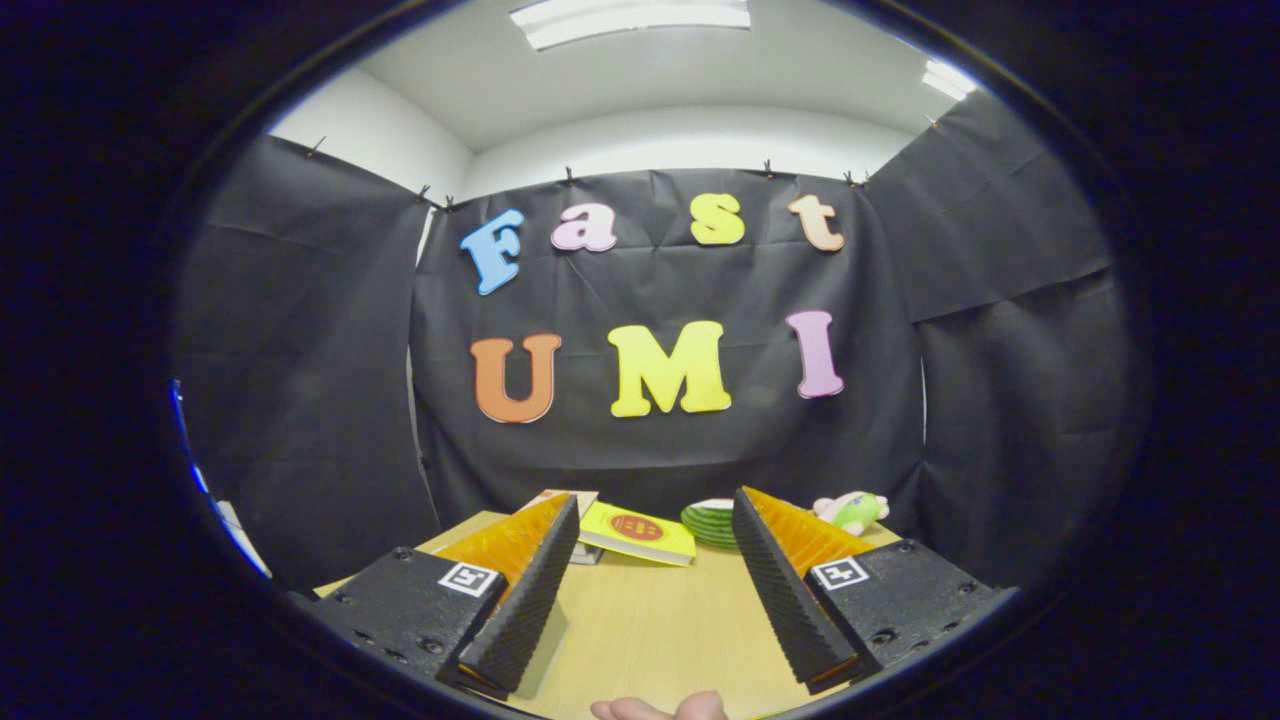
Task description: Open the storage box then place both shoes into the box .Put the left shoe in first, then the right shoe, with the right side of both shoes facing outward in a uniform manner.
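Shoes, storage box: whereabouts cannot tell. Gripper [655, 590] fingers spread wide, pinching nothing, held level above wooden table [650, 630]. Yellow book [640, 533] at 12 o'clock beyond fingertips; green striped plate [708, 522], plush toy [850, 510] toward 1 o'clock. Likely idle hover.

- Wooden table [650, 630], light-toned.
- Yellow book [640, 532] lying flat at its far end.
- Green plates [712, 522], stacked, just beside the book.
- Plush toy [852, 510] near the plates.

Book [638, 532], plate [708, 522], plush toy [852, 510] on table [650, 630] beyond spread claw [655, 525] fingers.
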The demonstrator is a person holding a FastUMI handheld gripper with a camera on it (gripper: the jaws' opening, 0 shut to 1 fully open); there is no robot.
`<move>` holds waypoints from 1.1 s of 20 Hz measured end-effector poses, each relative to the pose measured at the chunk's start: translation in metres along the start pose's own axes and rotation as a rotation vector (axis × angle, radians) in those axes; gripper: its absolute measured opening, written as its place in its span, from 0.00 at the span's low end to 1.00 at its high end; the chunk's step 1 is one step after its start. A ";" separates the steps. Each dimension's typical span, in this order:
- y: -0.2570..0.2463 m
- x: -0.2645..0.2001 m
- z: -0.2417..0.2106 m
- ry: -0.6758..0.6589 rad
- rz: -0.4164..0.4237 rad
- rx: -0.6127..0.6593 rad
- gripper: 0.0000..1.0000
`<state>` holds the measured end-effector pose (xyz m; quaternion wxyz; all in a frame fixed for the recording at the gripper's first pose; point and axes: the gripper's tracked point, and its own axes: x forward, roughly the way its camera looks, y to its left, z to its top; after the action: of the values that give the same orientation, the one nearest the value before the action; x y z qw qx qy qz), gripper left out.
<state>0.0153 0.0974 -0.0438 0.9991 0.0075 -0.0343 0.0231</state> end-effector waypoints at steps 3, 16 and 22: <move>0.004 0.001 -0.006 0.007 0.027 0.008 1.00; -0.001 0.002 -0.021 0.026 0.013 -0.013 1.00; -0.015 0.005 -0.022 0.032 -0.023 0.002 1.00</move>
<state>0.0225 0.0829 -0.0653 0.9997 0.0083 -0.0182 0.0116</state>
